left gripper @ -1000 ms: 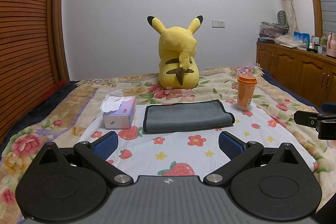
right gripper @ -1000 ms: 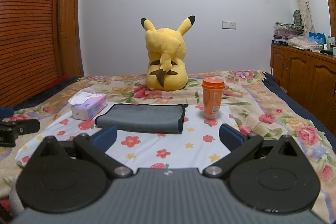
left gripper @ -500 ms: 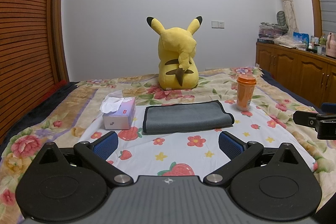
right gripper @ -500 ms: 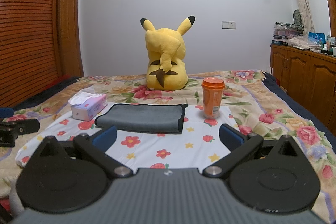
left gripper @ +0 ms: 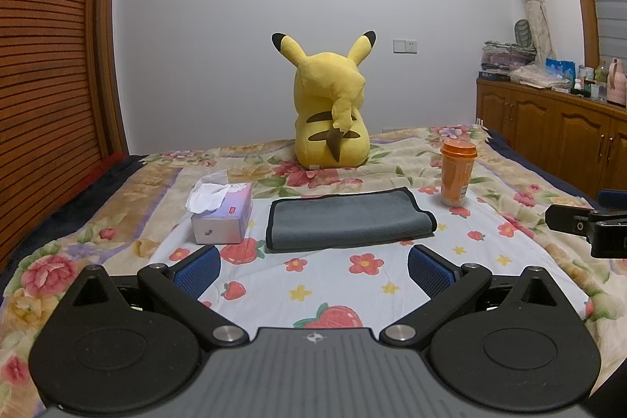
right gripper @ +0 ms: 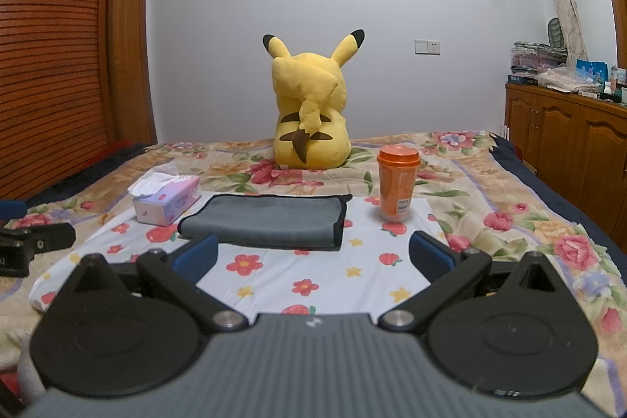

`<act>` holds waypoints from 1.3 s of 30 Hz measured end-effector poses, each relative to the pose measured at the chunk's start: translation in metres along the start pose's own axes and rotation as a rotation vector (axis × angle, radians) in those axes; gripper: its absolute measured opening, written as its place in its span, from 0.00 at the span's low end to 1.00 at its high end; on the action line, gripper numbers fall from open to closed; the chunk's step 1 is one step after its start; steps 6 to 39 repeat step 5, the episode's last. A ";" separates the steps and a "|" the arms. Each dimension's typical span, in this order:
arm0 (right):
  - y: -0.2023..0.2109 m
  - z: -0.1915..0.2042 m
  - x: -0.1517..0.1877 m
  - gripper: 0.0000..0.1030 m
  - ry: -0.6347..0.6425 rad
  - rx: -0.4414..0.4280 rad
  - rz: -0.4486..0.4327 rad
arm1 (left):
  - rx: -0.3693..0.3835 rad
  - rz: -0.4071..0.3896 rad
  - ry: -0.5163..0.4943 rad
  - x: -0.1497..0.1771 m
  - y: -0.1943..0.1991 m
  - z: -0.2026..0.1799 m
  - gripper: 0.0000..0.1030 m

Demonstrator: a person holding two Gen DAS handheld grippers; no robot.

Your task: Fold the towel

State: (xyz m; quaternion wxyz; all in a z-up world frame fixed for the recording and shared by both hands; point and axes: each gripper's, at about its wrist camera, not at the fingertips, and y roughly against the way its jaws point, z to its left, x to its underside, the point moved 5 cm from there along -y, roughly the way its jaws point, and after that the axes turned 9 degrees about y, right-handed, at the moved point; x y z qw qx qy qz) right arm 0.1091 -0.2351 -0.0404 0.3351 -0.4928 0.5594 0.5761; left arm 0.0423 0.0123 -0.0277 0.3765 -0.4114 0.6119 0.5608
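Observation:
A grey towel (left gripper: 347, 220) with a black hem lies folded flat on the flowered white sheet (left gripper: 313, 281) on the bed; it also shows in the right wrist view (right gripper: 266, 220). My left gripper (left gripper: 313, 267) is open and empty, a short way in front of the towel. My right gripper (right gripper: 313, 257) is open and empty, also in front of the towel and apart from it. The right gripper shows at the right edge of the left wrist view (left gripper: 588, 224). The left gripper shows at the left edge of the right wrist view (right gripper: 35, 245).
A tissue box (left gripper: 221, 214) stands left of the towel. An orange lidded cup (left gripper: 456, 177) stands to its right. A yellow plush toy (left gripper: 331, 116) sits behind. Wooden cabinets (left gripper: 556, 132) line the right wall, a slatted wardrobe (left gripper: 47, 85) the left.

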 end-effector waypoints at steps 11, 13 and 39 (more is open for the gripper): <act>0.000 0.000 0.000 1.00 0.000 0.000 0.000 | 0.001 0.000 0.000 0.000 0.000 -0.001 1.00; 0.000 0.000 0.000 1.00 0.000 0.000 0.000 | 0.001 0.000 0.000 0.000 0.000 -0.001 1.00; 0.000 0.000 0.000 1.00 0.000 0.000 0.000 | 0.001 0.000 0.000 0.000 0.000 -0.001 1.00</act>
